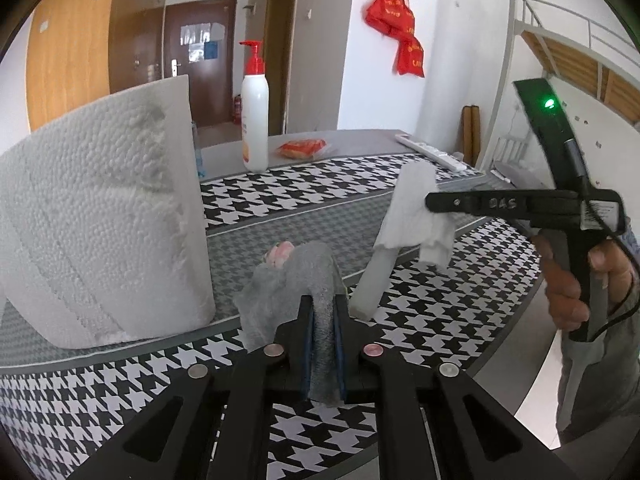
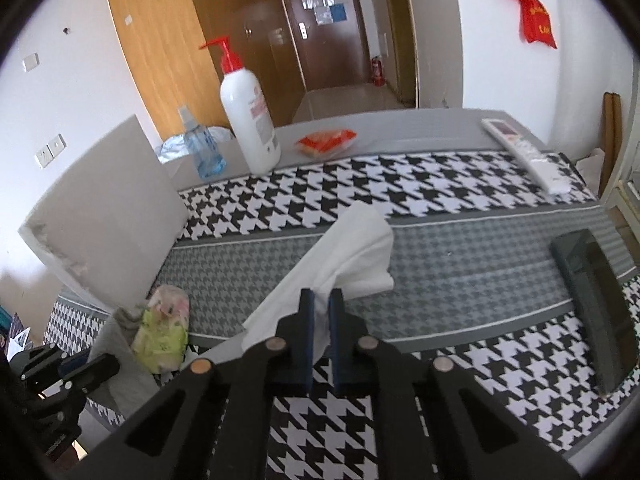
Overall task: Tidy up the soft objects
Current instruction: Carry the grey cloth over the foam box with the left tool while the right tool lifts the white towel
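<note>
The white tissue [image 2: 352, 248] hangs pinched between the 2 blue pads of the right gripper [image 2: 321, 300], whose jaws are closed down on it; its loose end fans out toward 12 o'clock above the grey band of the houndstooth tablecloth [image 2: 460, 264]. In the left wrist view the same tissue [image 1: 412, 208] droops from the tip of the right gripper [image 1: 430, 202], lifted clear of the cloth, with a white strip trailing down toward 7 o'clock. A hand [image 1: 568, 284] grips that tool's handle at 3 o'clock.

The left gripper [image 1: 323, 304] has its jaws shut on a grey fleecy cloth [image 1: 304, 276], which bunches up above the pads; a pink-patterned soft pack [image 1: 280, 254] peeks out at 11 o'clock of it. In the right wrist view that pack [image 2: 164, 332] shows green and pink, at 8 o'clock of the tissue, touching the grey cloth [image 2: 120, 364].

A white foam block [image 1: 100, 220] stands on the table at 9 o'clock of the left gripper. Farther back, at 12 o'clock, stand a white pump bottle with a red top [image 2: 248, 120] and a clear blue spray bottle [image 2: 202, 144], with an orange packet [image 2: 326, 142] beside them. A white remote [image 2: 524, 152] lies at 2 o'clock, and a dark phone [image 2: 596, 308] at 3 o'clock.
</note>
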`<state>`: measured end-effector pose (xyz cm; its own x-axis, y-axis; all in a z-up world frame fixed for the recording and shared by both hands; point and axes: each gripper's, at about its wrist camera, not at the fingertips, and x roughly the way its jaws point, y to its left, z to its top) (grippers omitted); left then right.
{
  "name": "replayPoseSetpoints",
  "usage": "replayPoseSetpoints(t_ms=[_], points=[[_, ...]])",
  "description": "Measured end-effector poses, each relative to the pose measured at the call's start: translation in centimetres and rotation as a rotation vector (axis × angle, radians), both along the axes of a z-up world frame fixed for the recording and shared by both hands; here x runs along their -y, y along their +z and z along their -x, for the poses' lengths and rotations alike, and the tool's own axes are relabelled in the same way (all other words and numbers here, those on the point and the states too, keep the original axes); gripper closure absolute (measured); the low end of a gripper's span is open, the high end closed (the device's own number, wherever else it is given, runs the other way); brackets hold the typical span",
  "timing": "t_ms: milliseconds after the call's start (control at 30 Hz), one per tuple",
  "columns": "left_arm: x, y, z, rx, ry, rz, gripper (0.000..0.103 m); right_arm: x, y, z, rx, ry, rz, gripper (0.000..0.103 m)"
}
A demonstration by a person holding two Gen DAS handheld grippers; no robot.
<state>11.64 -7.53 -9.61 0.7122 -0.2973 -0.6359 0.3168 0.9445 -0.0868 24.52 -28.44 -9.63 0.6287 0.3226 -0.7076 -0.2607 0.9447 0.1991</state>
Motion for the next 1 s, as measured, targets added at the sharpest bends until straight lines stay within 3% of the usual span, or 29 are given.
replayPoseSetpoints(t_ms=[400,700,1000], points=[[0.1,-0.7,0.2,-0.022,0.007,-0.027,0.098,0.1,0.7,2.0,0.044,0.013,0.0,0.094],[0.1,2.2,0.9,0.066,0.0,-0.029,0.098,0.3,1.9,3.3,0.087,0.015,-0.014,0.094],[0.4,3.4,0.8,0.08,-0.008,-0.019,0.098,0.3,3.1,5.1,0.133,0.021,0.002,0.094]])
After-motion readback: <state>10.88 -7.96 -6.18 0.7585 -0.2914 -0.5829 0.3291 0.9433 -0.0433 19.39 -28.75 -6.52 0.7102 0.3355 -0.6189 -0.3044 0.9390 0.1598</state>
